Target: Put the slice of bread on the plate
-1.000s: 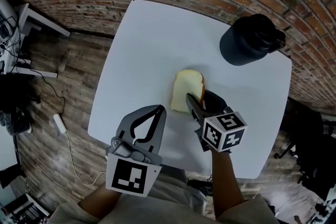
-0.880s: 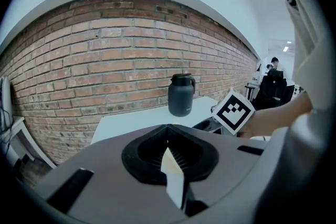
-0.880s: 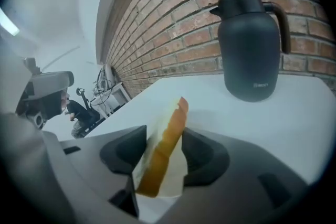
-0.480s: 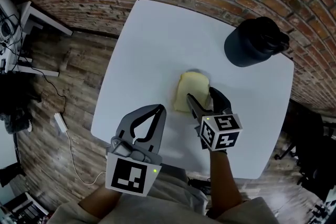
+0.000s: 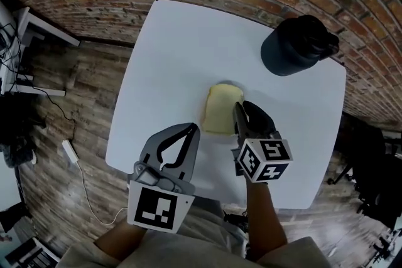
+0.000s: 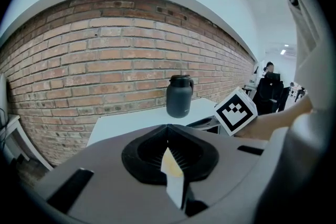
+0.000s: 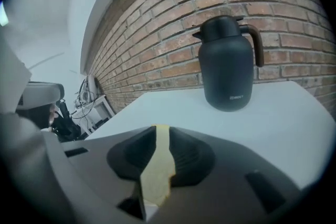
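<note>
1. The right gripper (image 5: 240,115) is in on the slice of bread (image 5: 220,108), and its jaws have just been closing. Its own view shows the slice edge-on between the pads, pinched at the slice's 3 o'clock edge.
2. The slice sits near the middle of the white tabletop (image 5: 169,53), a touch toward 6 o'clock. Its long axis runs roughly 12 to 6, rounded top toward 12. Whether it's clear of the surface, I can't tell from above.
3. Here's the relation that matters: the slice reaches out toward 10 o'clock from the right gripper, held by one edge only. Most of it lies beyond the jaws, so I'd expect it to droop on a quick carry.
4. The left gripper (image 5: 192,130) hovers at the slice's 7 o'clock, just beside it but apart. Its jaws are pressed together and hold nothing. The right hand is plainly the one on the job.
5. A dark jug (image 5: 294,50) stands well apart at the tabletop's 2 o'clock corner.
6. No plate shows in any view, so I can't say which way the carry must go. This looks like the pickup, with the placing all to come.
</note>
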Tool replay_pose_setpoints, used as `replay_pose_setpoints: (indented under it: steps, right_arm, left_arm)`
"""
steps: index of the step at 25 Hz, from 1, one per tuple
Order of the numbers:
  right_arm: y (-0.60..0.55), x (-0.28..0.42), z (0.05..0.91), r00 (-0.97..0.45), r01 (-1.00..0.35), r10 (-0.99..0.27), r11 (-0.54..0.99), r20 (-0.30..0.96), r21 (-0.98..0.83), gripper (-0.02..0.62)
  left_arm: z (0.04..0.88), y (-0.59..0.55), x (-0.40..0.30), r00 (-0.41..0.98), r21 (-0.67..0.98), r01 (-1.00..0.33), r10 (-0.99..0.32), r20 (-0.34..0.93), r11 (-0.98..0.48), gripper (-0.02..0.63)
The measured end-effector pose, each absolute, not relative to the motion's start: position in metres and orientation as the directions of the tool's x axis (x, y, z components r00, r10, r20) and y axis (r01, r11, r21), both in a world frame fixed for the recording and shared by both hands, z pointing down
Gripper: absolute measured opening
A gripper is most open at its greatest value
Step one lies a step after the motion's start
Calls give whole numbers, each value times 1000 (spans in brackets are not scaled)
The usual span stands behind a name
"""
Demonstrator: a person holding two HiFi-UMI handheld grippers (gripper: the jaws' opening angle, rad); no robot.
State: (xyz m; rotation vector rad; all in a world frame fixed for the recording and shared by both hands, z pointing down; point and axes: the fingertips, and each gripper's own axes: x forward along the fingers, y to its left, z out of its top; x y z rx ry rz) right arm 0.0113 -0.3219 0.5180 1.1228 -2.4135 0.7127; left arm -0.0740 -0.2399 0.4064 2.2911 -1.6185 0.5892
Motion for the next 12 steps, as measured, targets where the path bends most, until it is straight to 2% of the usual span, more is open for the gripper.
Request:
replay_pose_setpoints:
  steps: [4, 12]
  right_arm:
    - [-321, 7, 499, -631, -770, -615, 568, 473, -290, 12]
    - [-303, 11, 438, -640, -768, -691, 592, 337, -244, 8]
  left_arm:
    - [401, -244, -64, 322, -5, -931, -828, 459, -365, 11]
    - [379, -238, -42, 375, -5, -911, -833, 407, -413, 11]
